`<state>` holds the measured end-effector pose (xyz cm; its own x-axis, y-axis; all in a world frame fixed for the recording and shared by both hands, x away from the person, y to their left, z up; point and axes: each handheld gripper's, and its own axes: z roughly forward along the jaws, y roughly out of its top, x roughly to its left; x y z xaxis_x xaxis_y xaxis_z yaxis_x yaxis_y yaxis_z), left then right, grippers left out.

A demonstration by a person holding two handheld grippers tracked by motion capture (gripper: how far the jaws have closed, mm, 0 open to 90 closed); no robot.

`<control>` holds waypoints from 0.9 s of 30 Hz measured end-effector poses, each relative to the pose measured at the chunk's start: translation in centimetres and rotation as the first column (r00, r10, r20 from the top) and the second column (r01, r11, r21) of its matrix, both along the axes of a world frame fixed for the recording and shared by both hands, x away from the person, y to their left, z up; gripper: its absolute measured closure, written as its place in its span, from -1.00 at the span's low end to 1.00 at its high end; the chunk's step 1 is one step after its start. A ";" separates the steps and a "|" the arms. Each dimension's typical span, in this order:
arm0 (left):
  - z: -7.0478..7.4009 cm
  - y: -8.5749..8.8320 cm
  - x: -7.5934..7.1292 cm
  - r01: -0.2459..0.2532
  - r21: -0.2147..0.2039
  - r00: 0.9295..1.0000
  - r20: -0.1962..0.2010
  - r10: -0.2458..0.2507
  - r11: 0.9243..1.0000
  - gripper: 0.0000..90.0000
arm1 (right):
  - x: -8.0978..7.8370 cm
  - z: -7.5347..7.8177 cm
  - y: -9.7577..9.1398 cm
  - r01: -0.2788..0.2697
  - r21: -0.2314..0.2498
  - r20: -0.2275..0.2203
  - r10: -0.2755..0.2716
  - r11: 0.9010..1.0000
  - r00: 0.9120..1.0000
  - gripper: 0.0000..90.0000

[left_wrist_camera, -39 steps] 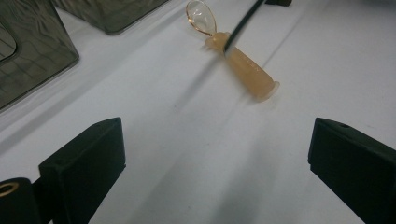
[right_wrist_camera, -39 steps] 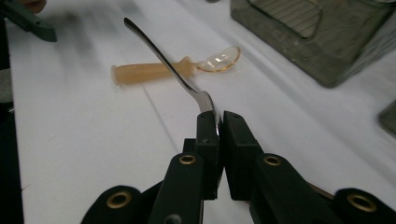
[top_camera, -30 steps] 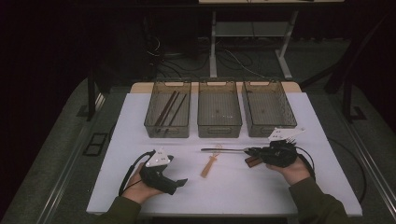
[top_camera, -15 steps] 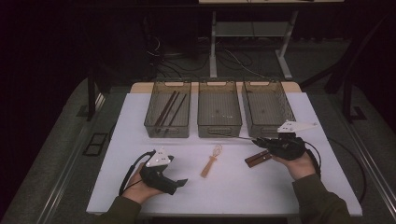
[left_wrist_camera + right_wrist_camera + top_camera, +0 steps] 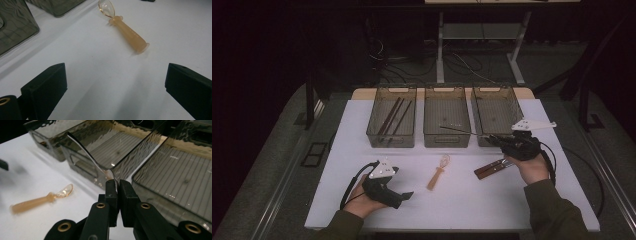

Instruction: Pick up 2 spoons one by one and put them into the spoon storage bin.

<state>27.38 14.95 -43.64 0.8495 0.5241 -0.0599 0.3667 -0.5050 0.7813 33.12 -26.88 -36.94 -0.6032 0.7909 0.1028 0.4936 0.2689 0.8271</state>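
Note:
My right gripper (image 5: 495,140) (image 5: 117,185) is shut on a thin metal spoon (image 5: 462,131) (image 5: 86,153) at its bowl end. It holds the spoon in the air at the front of the bins, with the handle pointing left across the middle bin (image 5: 447,142) (image 5: 82,167). My left gripper (image 5: 406,195) (image 5: 115,75) rests on the white table (image 5: 472,205), open, with nothing between its jaws. Just ahead of it lies a small spoon with an orange handle and a clear bowl (image 5: 437,173) (image 5: 126,31) (image 5: 40,200).
Three smoked clear bins stand in a row at the back. The left bin (image 5: 379,137) holds dark chopsticks (image 5: 393,116). The right bin (image 5: 515,107) is behind my right hand. A brown pair of sticks (image 5: 490,168) lies on the table under that hand.
My right gripper has lifted the metal spoon off the table and carried it back and to the right, toward the bins. The left gripper has stayed put.

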 end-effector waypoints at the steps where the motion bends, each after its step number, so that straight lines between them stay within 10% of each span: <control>1: 0.0 0.0 0.0 -0.004 -0.002 1.000 -0.002 0.004 1.000 -0.94 | 0.3 0.1 0.1 0.009 -0.002 0.001 -0.009 1.000 1.000 0.89; 27: 0.0 -0.3 -0.3 -0.024 -0.036 1.000 -0.001 0.024 0.999 -0.94 | 8.7 0.1 6.3 0.156 -0.085 -0.050 -0.160 0.984 0.986 0.89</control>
<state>27.07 14.61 -43.66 0.8365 0.5422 -0.0795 0.3789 -0.4676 0.7986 41.86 -20.56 -36.84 -0.4649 0.8829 0.0655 0.5805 0.2481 0.7756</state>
